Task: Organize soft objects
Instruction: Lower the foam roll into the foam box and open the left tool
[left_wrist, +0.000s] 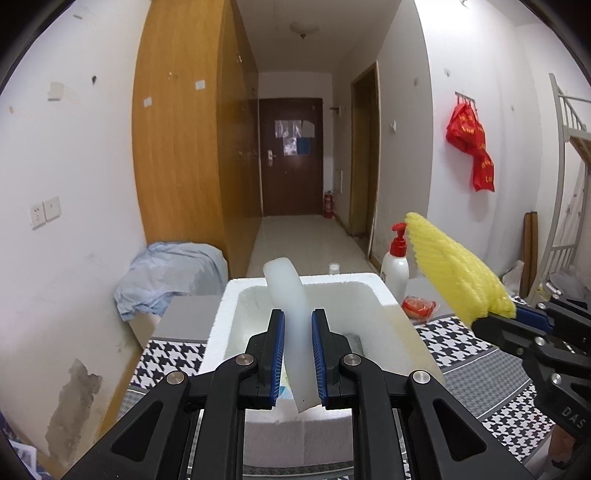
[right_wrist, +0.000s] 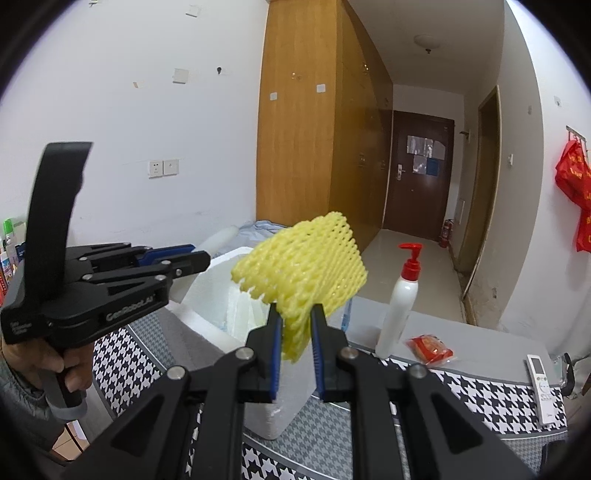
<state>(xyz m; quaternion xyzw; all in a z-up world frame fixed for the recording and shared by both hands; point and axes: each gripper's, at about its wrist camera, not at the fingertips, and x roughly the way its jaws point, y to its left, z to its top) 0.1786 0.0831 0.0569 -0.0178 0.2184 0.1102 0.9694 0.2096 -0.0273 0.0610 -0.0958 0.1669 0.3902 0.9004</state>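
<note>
My left gripper (left_wrist: 298, 325) is shut on a white foam strip (left_wrist: 290, 306) and holds it upright over the open white foam box (left_wrist: 229, 306). In the right wrist view the left gripper (right_wrist: 192, 258) reaches over the box (right_wrist: 207, 291) from the left, the strip's tip (right_wrist: 221, 236) showing beyond it. My right gripper (right_wrist: 296, 321) is shut on a yellow foam net sleeve (right_wrist: 303, 266) and holds it in the air just right of the box. In the left wrist view the right gripper (left_wrist: 517, 314) and the sleeve (left_wrist: 454, 273) are at the right.
The box stands on a houndstooth cloth (right_wrist: 472, 391). A white pump bottle with a red top (right_wrist: 400, 299), a red packet (right_wrist: 430, 347) and a white remote (right_wrist: 541, 387) lie to the right. A pale blue cloth heap (left_wrist: 166, 273) sits behind the box, by a wooden wardrobe (left_wrist: 184, 147).
</note>
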